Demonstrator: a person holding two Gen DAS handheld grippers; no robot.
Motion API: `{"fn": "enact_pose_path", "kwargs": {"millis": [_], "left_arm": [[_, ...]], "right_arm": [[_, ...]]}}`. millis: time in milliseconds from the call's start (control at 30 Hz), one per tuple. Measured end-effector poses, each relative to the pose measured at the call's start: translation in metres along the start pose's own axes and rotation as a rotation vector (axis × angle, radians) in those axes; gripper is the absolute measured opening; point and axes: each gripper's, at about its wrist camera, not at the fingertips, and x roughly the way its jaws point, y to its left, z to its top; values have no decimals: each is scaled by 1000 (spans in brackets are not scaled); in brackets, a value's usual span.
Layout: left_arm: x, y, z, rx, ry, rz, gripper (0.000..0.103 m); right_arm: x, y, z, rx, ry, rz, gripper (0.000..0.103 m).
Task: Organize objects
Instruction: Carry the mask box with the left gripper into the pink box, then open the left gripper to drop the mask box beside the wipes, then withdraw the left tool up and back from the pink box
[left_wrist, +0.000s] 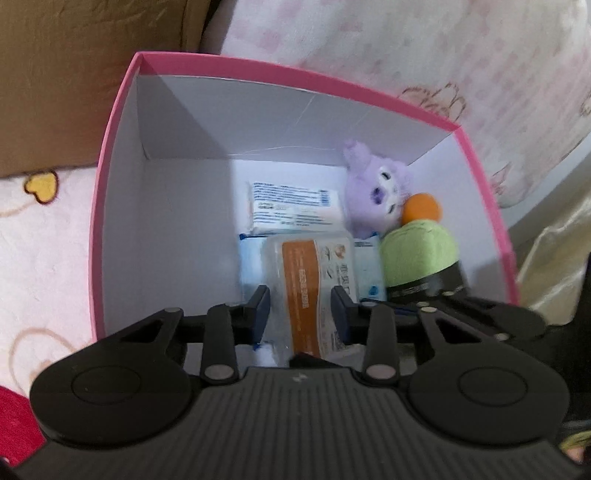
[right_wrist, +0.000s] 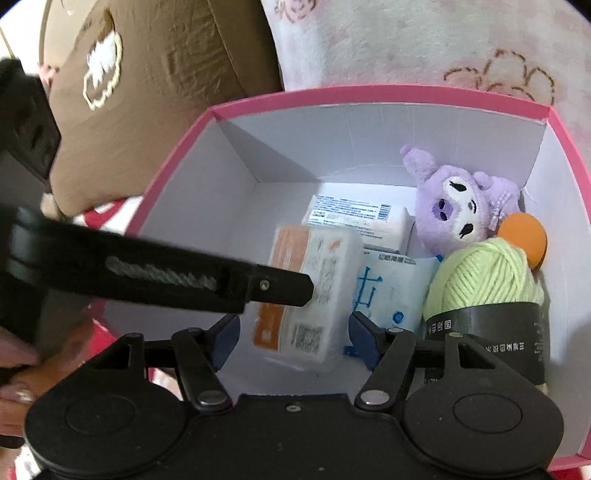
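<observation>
A pink box (left_wrist: 114, 122) with white inner walls holds several things; it also shows in the right wrist view (right_wrist: 258, 101). Inside lie a purple plush toy (left_wrist: 376, 188) (right_wrist: 461, 206), a green yarn ball (left_wrist: 417, 254) (right_wrist: 480, 280) with a black band, an orange ball (left_wrist: 421, 208) (right_wrist: 522, 236), white tissue packs (left_wrist: 291, 206) (right_wrist: 354, 218) and a blue-white wipes pack (right_wrist: 391, 291). My left gripper (left_wrist: 301, 314) holds an orange-labelled pack (left_wrist: 310, 280) (right_wrist: 314, 280) between its fingers, low inside the box. My right gripper (right_wrist: 291, 339) is open and empty above the box's near side.
The box stands on a pink-white patterned blanket (left_wrist: 44, 258). A brown cushion (left_wrist: 74, 74) (right_wrist: 155, 92) lies behind it on the left. A pale patterned pillow (left_wrist: 424, 55) lies behind on the right. The left gripper's arm (right_wrist: 147, 277) crosses the right wrist view.
</observation>
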Motion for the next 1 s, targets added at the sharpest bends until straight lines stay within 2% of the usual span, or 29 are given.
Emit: {"fn": "enact_pose_path", "kwargs": {"millis": [33, 167, 267, 533, 667, 833, 1000], "left_arm": [[0, -1, -1, 0, -7, 2, 35], [-2, 1, -2, -19, -24, 9, 35], [-3, -3, -3, -18, -38, 24, 35], [-8, -4, -4, -25, -40, 28, 35], [-17, 0, -6, -49, -41, 17, 35], [-42, -7, -9, -18, -85, 55, 37], [-71, -18, -13, 10, -110, 100, 43]], "right_arm": [[-1, -2, -1, 13, -3, 14, 69], [2, -3, 0, 0, -16, -19, 53], [4, -5, 1, 6, -23, -22, 46], [6, -6, -1, 8, -32, -33, 46], [-6, 0, -2, -5, -55, -58, 46], [-29, 10, 0, -33, -62, -81, 46], [-57, 19, 1, -54, -74, -109, 47]]}}
